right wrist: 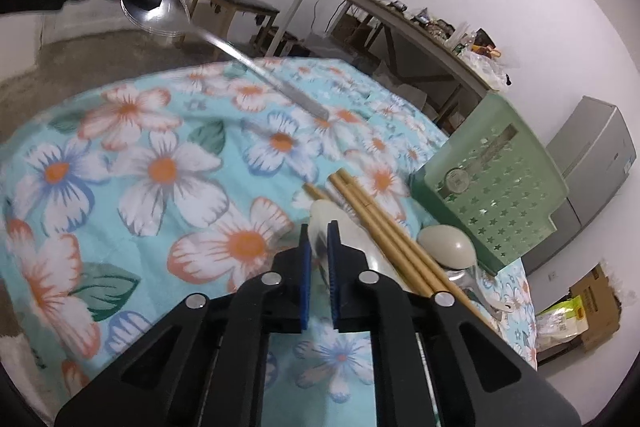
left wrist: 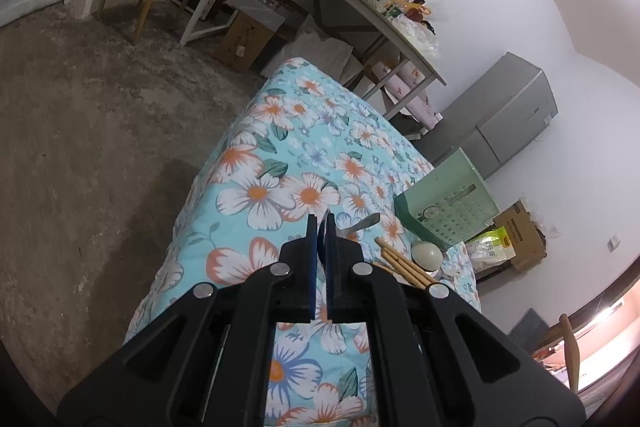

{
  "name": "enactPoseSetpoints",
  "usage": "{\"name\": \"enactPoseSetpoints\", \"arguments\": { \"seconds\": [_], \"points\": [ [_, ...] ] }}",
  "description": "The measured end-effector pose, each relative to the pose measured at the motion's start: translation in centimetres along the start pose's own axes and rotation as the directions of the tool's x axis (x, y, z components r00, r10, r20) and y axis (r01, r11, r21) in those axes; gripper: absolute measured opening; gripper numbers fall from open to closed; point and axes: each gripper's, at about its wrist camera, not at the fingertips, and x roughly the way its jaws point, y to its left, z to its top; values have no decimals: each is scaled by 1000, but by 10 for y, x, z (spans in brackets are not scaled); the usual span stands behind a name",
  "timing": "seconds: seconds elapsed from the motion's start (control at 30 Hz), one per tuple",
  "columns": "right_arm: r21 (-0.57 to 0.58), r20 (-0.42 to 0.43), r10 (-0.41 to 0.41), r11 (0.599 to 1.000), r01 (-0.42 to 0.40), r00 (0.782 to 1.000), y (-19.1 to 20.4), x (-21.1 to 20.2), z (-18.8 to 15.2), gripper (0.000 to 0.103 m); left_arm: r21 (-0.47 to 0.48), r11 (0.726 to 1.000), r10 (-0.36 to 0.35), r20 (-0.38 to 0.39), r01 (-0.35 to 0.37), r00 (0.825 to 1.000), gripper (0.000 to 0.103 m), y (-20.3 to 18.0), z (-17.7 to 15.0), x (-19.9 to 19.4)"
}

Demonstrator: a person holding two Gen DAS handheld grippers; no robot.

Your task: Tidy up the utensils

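Slippage is the risk: right gripper [right wrist: 318, 241], lower centre, pinches only the white spoon's [right wrist: 325, 213] thin handle; left gripper [left wrist: 320, 227] clamps the steel spoon [right wrist: 158, 11], upper left, far from the basket [right wrist: 492, 183].

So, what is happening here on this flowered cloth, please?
A person is sorting utensils with a hand-held gripper in each hand. The left gripper is shut on a metal spoon, held up by its bowl above the flowered cloth. The right gripper is closed on the handle of a white spoon lying beside the wooden chopsticks. The green basket stands at the right, and nothing seems to be in it yet.
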Motion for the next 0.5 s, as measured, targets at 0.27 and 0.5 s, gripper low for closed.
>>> {"name": "enactPoseSetpoints", "arguments": {
  "seconds": [0.27,0.5],
  "points": [
    [152,97,38,987,-52,995,-49,-43,7,4,119,989,-104,101,92,989,2,-43,21,-19],
    [350,188,58,929,-122,981,-116,-74,7,3,289,944,-211,162,158,964,2,-119,52,-11]
  ]
}}
